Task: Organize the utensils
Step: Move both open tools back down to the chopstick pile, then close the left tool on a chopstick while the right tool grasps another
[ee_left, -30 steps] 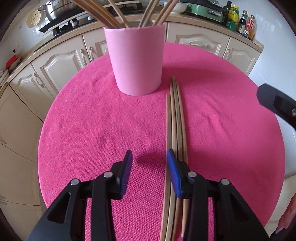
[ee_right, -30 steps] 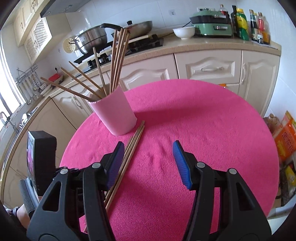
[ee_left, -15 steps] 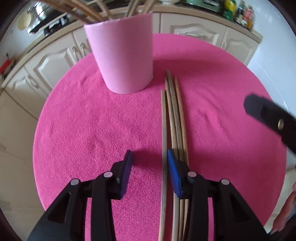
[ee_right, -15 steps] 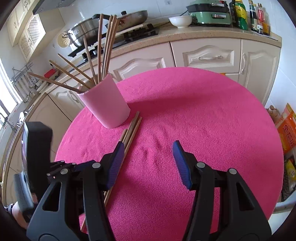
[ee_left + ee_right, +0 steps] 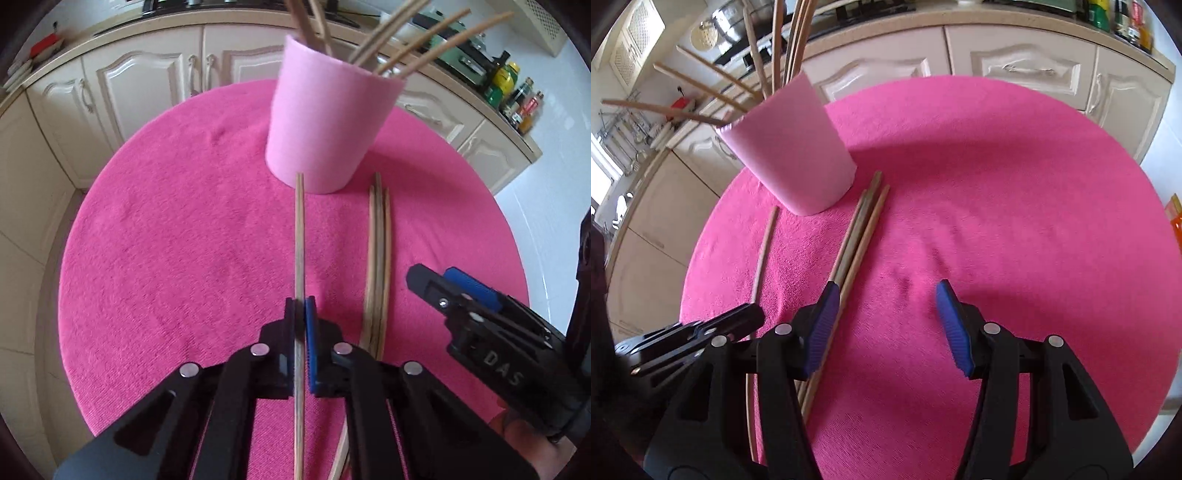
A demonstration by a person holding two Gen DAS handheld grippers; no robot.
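Observation:
A pink cup point(image 5: 328, 129) holding several wooden chopsticks stands on the round pink cloth-covered table point(image 5: 166, 240); it also shows in the right wrist view point(image 5: 792, 155). My left gripper point(image 5: 300, 314) is shut on one chopstick point(image 5: 299, 240), whose far tip points at the cup's base. Three more chopsticks point(image 5: 376, 258) lie bundled to its right. In the right wrist view the held chopstick point(image 5: 762, 254) sits left of the bundle point(image 5: 858, 240). My right gripper point(image 5: 886, 314) is open and empty, its left finger over the bundle.
Cream kitchen cabinets point(image 5: 122, 81) and a counter curve behind the table. Bottles point(image 5: 517, 99) stand at the counter's right end. A pot on a stove point(image 5: 735, 26) is at the back left. The right gripper point(image 5: 480, 321) appears at the right of the left wrist view.
My left gripper has shut on one chopstick and drawn it left, apart from the bundle. My right gripper has come lower and closer to the bundle, still open.

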